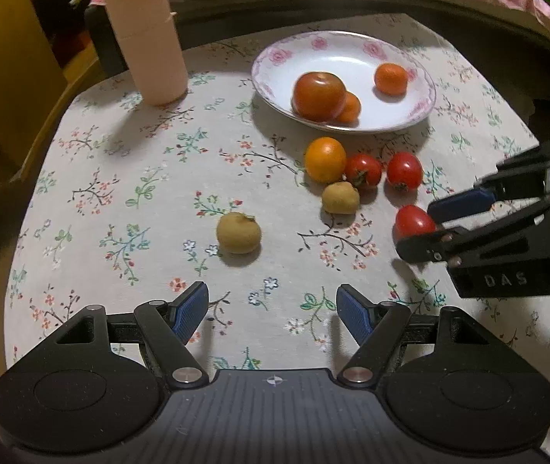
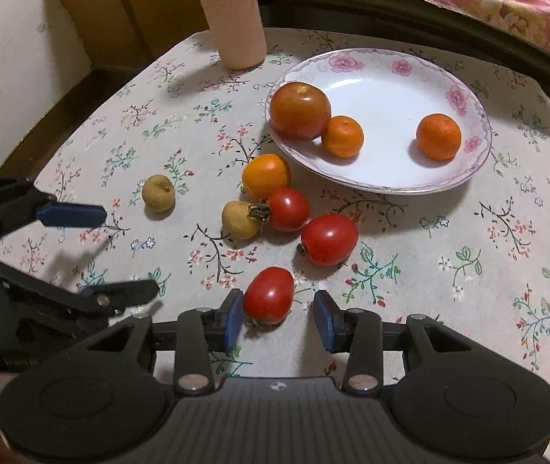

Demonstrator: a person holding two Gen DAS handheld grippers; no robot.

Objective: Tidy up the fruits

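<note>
While the left gripper (image 1: 271, 309) hangs open and empty, the right gripper (image 2: 279, 319) fingers straddle a tomato (image 2: 269, 294) mid-tabletop without clamping, so next: close, then lift to the plate (image 2: 464, 178) by the far edge.

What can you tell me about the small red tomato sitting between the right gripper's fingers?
The small red tomato is oval, glossy and smooth, with a dried greenish stem end toward the camera. It lies on the floral tablecloth, apart from the other fruit and outside the plate. It sits between the blue pads of the right gripper; the left pad is at its skin, the right pad stands clear, so it is not clamped.
</note>
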